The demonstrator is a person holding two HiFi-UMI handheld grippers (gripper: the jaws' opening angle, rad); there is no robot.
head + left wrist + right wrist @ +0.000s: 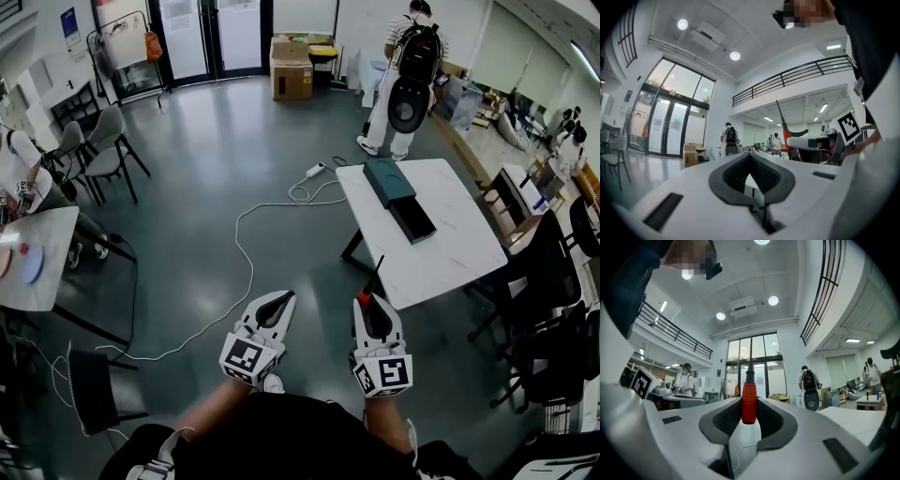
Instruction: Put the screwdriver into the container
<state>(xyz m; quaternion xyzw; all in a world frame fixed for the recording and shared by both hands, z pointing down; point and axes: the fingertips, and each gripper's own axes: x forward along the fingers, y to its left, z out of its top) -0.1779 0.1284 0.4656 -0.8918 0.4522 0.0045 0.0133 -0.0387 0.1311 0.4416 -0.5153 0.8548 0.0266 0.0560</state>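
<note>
In the head view, my right claw (pixel 367 298) is clamped on the red handle of the screwdriver (pixel 371 281), and its thin shaft pokes out ahead. My left claw (pixel 284 296) is pinched together with nothing in it. The container (pixel 398 195), a long dark box, lies on the white worktop (pixel 441 253), well apart from both claws. I think the best way is to hold tight, get close, then lay the screwdriver gently in the open part (I can't tell from here which end is open).

In the left gripper view, that claw's tips meet on nothing.

In the right gripper view, the pads squeeze the red handle. The shaft's tip is hard to see against the windows, and the container is out of sight.
</note>
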